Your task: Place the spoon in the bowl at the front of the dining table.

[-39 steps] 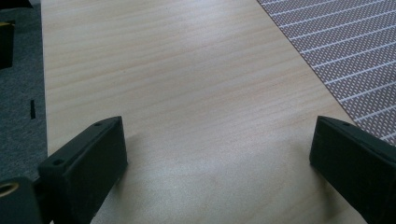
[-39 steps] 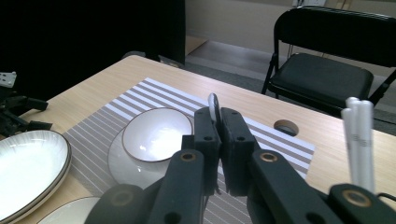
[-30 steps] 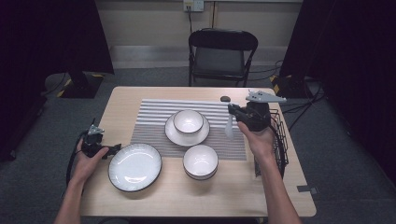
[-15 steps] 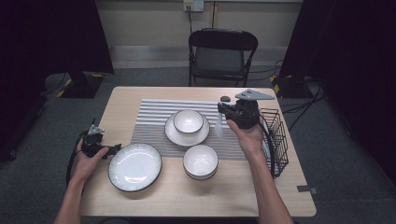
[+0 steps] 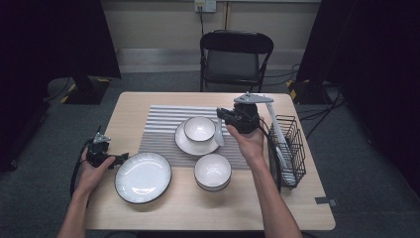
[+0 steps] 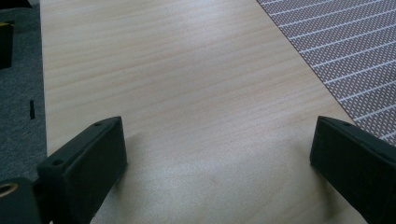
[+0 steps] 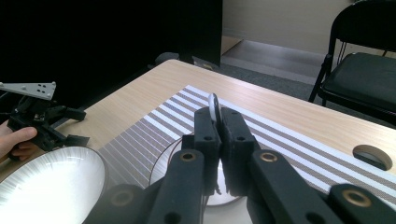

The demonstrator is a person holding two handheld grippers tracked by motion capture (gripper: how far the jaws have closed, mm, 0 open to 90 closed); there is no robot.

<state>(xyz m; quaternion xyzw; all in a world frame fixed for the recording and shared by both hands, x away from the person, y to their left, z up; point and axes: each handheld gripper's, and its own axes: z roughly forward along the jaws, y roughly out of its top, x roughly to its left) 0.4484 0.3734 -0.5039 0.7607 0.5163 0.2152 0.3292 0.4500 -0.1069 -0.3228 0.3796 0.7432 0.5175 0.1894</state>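
Observation:
My right gripper point(image 5: 223, 116) is shut on a white spoon point(image 5: 219, 133), which hangs down beside the right rim of a white bowl point(image 5: 199, 128) standing on a saucer point(image 5: 190, 145). In the right gripper view the jaws are pressed together on the spoon point(image 7: 214, 105), whose upper end sticks out above them. My left gripper point(image 5: 118, 158) rests at the table's left edge, just left of a large white plate point(image 5: 142, 177). Its jaws stand wide open over bare wood point(image 6: 219, 140), with nothing between them.
A second white bowl point(image 5: 213, 171) sits in front of the saucer. A striped mat point(image 5: 161, 126) lies under the saucer. A black wire basket point(image 5: 292, 148) stands at the table's right edge. A black folding chair point(image 5: 235, 54) is behind the table.
My right gripper has carried the spoon leftward, from near the wire basket to beside the bowl on the saucer. The left gripper has stayed where it was.

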